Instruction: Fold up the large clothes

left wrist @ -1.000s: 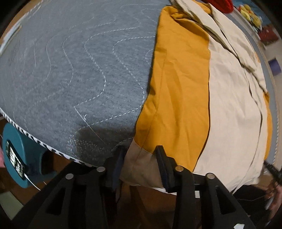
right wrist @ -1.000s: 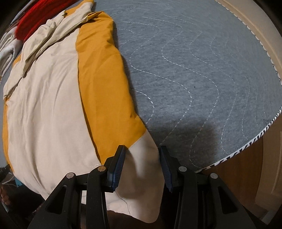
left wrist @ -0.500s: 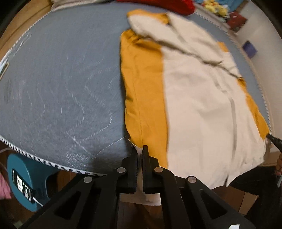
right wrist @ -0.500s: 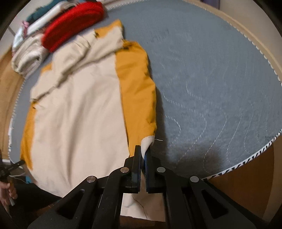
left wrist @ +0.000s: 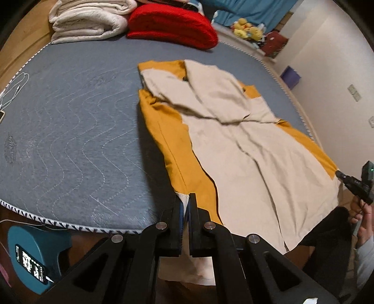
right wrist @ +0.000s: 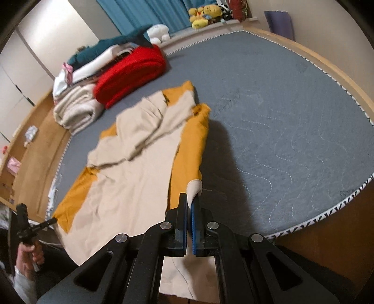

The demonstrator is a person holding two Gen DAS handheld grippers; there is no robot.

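Observation:
A large beige and mustard-yellow garment [left wrist: 233, 145] lies spread on the grey quilted mattress [left wrist: 70, 131], sleeves folded across its upper part. My left gripper [left wrist: 185, 198] is shut on the garment's near left hem corner, lifted above the mattress edge. My right gripper [right wrist: 192, 198] is shut on the garment's [right wrist: 131, 177] near right hem corner, also lifted. Each gripper shows small at the far side of the other's view, the right one [left wrist: 355, 184] and the left one [right wrist: 35, 228].
A red folded blanket [left wrist: 170, 25] and cream folded blankets [left wrist: 88, 18] sit at the mattress's far end. A teal device [left wrist: 35, 255] stands on the floor at the left. A white cable [left wrist: 14, 88] lies on the left edge. Plush toys [right wrist: 203, 14] line the back.
Both grippers closed on the hem corners, then rose and pulled back, lifting the hem off the mattress edge. More of the room has come into view.

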